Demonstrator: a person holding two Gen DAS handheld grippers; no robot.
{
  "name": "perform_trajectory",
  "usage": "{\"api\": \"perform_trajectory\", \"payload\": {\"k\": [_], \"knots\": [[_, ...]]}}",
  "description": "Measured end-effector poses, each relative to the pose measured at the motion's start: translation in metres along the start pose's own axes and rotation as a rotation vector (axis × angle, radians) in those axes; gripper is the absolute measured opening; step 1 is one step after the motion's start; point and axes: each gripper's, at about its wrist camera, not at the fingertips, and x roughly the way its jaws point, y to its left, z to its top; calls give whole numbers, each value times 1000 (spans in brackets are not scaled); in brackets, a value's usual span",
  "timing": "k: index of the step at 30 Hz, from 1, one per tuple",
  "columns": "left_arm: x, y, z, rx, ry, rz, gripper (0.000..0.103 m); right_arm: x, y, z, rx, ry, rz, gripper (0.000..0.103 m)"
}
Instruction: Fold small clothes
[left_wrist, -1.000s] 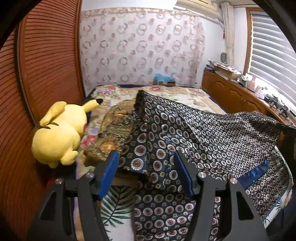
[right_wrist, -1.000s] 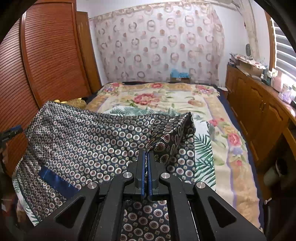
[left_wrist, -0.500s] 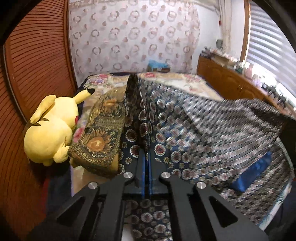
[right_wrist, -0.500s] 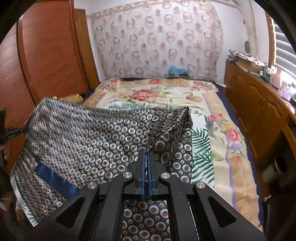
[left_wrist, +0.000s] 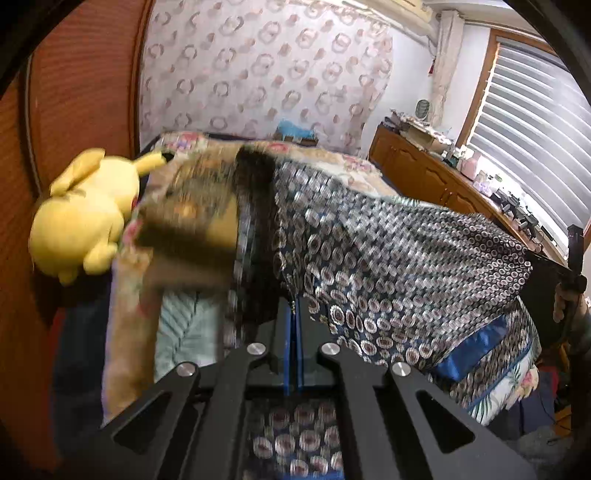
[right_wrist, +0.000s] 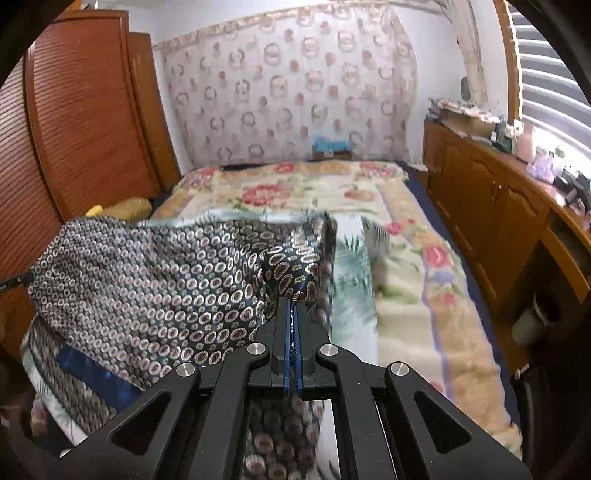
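Now both tools had the cloth. The left gripper (left_wrist: 294, 314) was pressed together on one corner of the dark cloth with ring dots (left_wrist: 399, 258), and its jaws had just been closing on that corner. The right gripper (right_wrist: 294, 308) was pressed together too, pinching the other corner of the same cloth (right_wrist: 147, 273). So the cloth was held up between the two tools, stretched above the flowery bed cover (right_wrist: 406, 280), with its lower part hanging down toward the bed. A shiny blue band (left_wrist: 469, 350) showed low on the cloth.

I think the step in hand was lifting and spreading the cloth so it could be folded. The fold itself did not look done yet. The next move would likely need both tools to go together, keeping the top edge tight and flat, and then lay one part over the other on the bed. If one tool went faster, the cloth might twist or slip out.

A yellow plush toy (left_wrist: 81, 218) lay at the side of the bed, next to a brown patterned cloth (left_wrist: 188, 221) that was too blurry to tell much about.

I saw no basket, box or bin for the clothes. A small blue thing (right_wrist: 330, 146) sat at the far end of the bed, but I could not tell what it was.
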Motion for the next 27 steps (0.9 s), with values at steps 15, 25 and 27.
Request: {"api": "perform_trajectory", "payload": {"k": [15,25,27], "knots": [[-28,26,-46,-32,6,89,0,-36,-7,-53,31,83,18,0],[-20,16,-29,-4,-28,89,18,-15,-2,-69,5,105,-50,1],[-14,12,-26,9,-20,79,23,-12,0,-71,-3,107,-72,9]]}}
